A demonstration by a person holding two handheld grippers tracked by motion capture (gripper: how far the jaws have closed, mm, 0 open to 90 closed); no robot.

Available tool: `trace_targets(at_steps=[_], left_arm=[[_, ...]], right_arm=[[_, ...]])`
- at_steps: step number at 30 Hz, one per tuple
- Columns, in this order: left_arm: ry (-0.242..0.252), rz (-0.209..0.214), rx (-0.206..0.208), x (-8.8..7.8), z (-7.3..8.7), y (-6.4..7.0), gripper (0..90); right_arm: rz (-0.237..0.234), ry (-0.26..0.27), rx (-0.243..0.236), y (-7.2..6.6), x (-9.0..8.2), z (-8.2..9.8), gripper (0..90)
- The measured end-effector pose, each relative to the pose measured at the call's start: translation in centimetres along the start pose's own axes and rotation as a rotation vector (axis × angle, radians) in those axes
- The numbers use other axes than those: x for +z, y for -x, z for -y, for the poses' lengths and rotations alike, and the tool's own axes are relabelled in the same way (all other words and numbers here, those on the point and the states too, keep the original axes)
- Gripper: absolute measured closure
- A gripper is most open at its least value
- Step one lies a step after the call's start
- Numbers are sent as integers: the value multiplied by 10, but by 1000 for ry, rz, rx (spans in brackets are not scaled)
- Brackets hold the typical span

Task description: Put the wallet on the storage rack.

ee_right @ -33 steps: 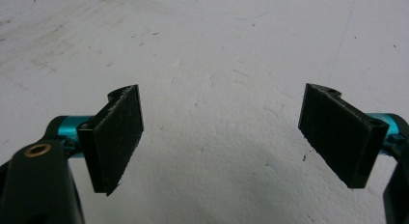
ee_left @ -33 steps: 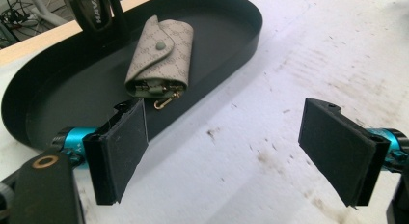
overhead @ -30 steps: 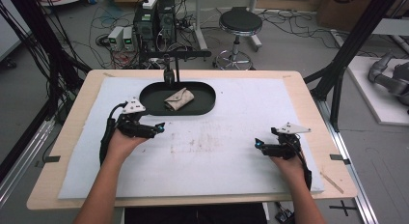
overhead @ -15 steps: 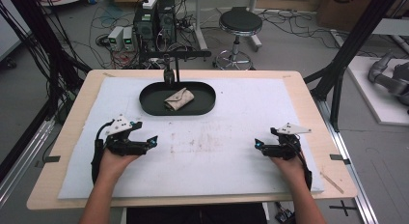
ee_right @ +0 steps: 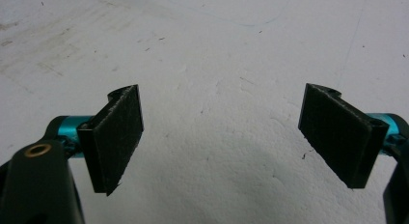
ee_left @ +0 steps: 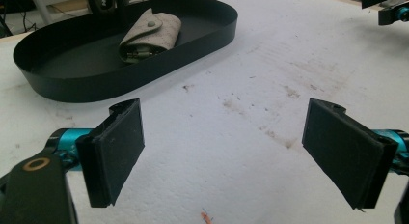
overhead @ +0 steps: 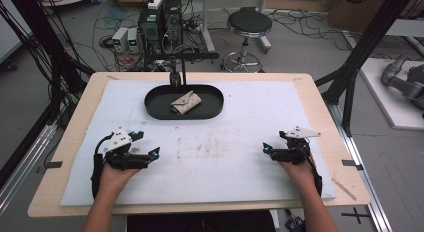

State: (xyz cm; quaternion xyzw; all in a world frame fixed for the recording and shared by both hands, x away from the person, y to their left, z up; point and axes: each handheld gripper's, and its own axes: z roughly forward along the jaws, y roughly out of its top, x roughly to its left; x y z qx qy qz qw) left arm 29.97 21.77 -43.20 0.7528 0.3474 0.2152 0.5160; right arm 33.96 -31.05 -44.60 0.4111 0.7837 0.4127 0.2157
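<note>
left hand-held gripper [overhead: 156,153]: near-left of the bench, low over the white mat, jaws spread wide with nothing between them; points inward, toward the middle
right hand-held gripper [overhead: 266,149]: near-right, same height, jaws also wide apart and empty; points inward, facing the left one, well apart from it
hands: left hand [overhead: 114,173] and right hand [overhead: 296,168] each grip a handle from behind, forearms come in from the near edge, a black cable loops round each wrist
jaw pads: flat black rectangular pads, rough fibrous face, frayed at the edges; teal metal mounts behind them
grey plates: three-cornered plate on top of each gripper
white mat [overhead: 240,122]: foam-like sheet, pitted texture, covers most of the bench; brown smudges and scuffs in the middle, a small orange fleck close under the left gripper
tray [overhead: 152,103]: black, oval, low straight wall, matte; sits at the far middle of the mat
pouch [overhead: 184,102]: grey felt-like fold-over pouch with a snap button, lies tilted inside the tray, roughly centred, open end shows some contents I can't make out
bench [overhead: 320,99]: light wood top, edge visible around the mat
room: round black stool [overhead: 249,23] beyond the bench, electronics boxes and tangled cables on the grey floor, black frame struts left and right
</note>
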Motion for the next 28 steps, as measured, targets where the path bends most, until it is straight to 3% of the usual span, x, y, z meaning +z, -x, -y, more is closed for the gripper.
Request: trace_targets(at_steps=[28], left_arm=[[-12, -6, -25, 2, 2, -2, 149]], right_arm=[[-1, -5, -6, -3, 3, -2, 163]])
